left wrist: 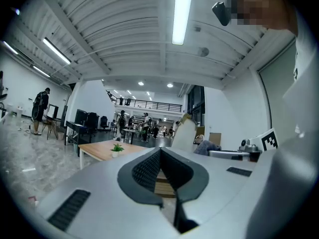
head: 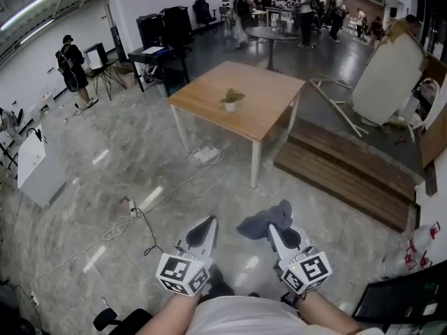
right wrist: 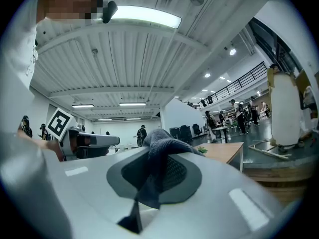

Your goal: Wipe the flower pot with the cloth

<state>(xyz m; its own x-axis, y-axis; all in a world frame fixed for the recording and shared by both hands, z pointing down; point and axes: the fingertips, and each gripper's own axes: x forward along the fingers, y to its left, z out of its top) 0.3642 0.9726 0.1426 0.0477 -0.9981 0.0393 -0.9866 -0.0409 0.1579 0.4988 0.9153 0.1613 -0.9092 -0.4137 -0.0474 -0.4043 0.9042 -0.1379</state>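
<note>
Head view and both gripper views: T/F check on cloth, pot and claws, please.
1. The right claw is clamped on the cloth. True.
2. The flower pot stands on the wooden table. True.
3. The left claw is open around the flower pot. False: its jaws are together with nothing between them, and the flower pot is far ahead on the table.
4. The cloth is pressed against the flower pot. False: the cloth hangs from the right claw close to the person, well apart from the flower pot, with floor between them.
</note>
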